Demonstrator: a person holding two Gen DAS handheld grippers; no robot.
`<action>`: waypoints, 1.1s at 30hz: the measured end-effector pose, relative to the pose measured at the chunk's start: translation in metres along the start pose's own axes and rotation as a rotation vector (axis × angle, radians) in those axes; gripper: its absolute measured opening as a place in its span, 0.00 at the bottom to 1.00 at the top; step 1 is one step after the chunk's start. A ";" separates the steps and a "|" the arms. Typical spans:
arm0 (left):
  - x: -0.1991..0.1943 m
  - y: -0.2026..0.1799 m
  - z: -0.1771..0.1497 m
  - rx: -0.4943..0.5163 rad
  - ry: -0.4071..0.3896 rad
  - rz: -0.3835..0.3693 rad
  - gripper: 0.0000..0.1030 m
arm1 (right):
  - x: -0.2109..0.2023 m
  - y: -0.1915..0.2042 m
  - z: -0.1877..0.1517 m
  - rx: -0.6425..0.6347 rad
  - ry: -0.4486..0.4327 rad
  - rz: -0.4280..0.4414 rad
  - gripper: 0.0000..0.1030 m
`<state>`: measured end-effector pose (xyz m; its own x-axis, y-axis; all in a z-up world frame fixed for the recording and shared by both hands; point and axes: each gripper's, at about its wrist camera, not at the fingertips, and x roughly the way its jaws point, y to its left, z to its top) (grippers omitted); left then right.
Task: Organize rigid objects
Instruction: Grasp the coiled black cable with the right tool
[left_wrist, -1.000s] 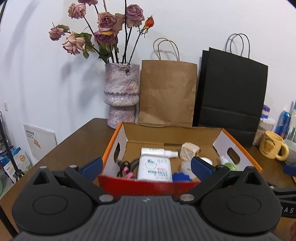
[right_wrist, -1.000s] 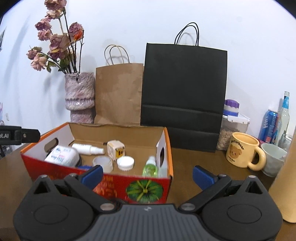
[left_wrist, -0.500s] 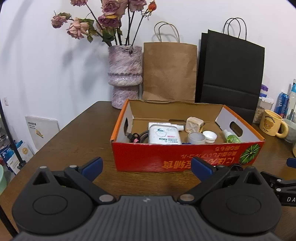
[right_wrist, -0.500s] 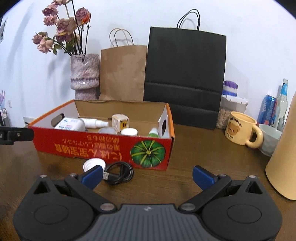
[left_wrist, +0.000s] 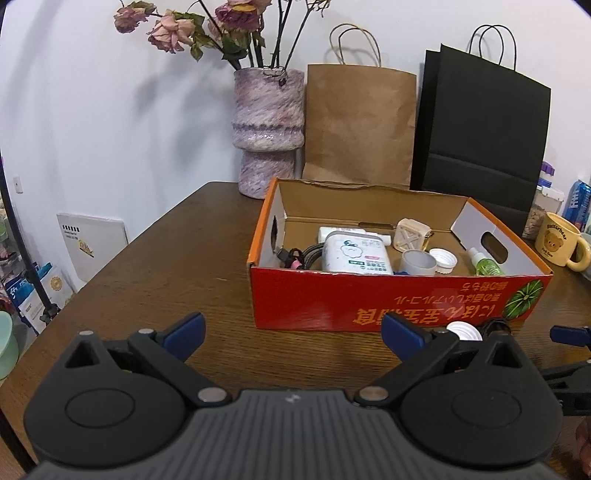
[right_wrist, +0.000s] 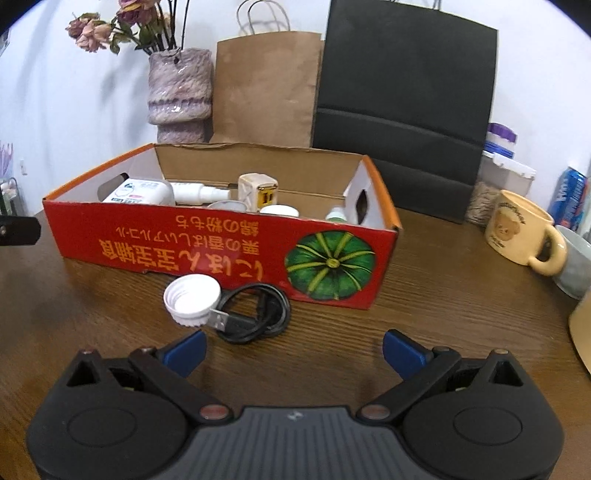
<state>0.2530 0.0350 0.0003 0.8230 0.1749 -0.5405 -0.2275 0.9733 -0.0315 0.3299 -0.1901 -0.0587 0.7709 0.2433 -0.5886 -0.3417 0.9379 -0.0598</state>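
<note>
The right tool (right_wrist: 293, 352) hangs low over the brown wooden bench (right_wrist: 443, 314) with its blue-tipped fingers spread wide apart and nothing between them. Just ahead of it a white bottle cap (right_wrist: 192, 299) lies open side up, touching the plug of a coiled black cable (right_wrist: 255, 314), and both sit close against the front wall of a red cardboard box (right_wrist: 221, 243) printed with a green pumpkin. The left tool (left_wrist: 291, 330) is likewise spread open and empty, held farther back toward the box's left end. Inside the box lie a white pack (left_wrist: 354, 254), a white spray bottle (left_wrist: 347, 232) behind it, a cream plug adapter (left_wrist: 412, 234), a grey cup-shaped lid (left_wrist: 419, 262), a white cap (left_wrist: 443, 260), a small green bottle (left_wrist: 487, 262), and what looks like a bundle of dark cables (left_wrist: 299, 254) at the left end, though it is partly hidden. Behind the box stand a mottled vase (left_wrist: 267, 129) of dried roses, a brown paper bag (left_wrist: 360, 125) and a black paper bag (left_wrist: 484, 133). A yellow bear mug (right_wrist: 521, 232) stands on the right.
</note>
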 end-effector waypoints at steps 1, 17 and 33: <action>0.000 0.001 0.000 -0.001 0.000 0.001 1.00 | 0.004 0.002 0.002 -0.009 0.009 -0.006 0.98; 0.001 0.004 0.001 -0.002 0.002 0.001 1.00 | 0.023 0.007 0.014 -0.005 0.008 0.114 0.56; 0.001 0.003 0.000 0.000 -0.001 -0.001 1.00 | 0.004 0.004 0.007 0.013 -0.050 0.069 0.49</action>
<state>0.2532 0.0377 0.0002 0.8239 0.1738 -0.5394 -0.2264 0.9735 -0.0321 0.3356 -0.1837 -0.0552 0.7717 0.3190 -0.5502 -0.3879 0.9217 -0.0097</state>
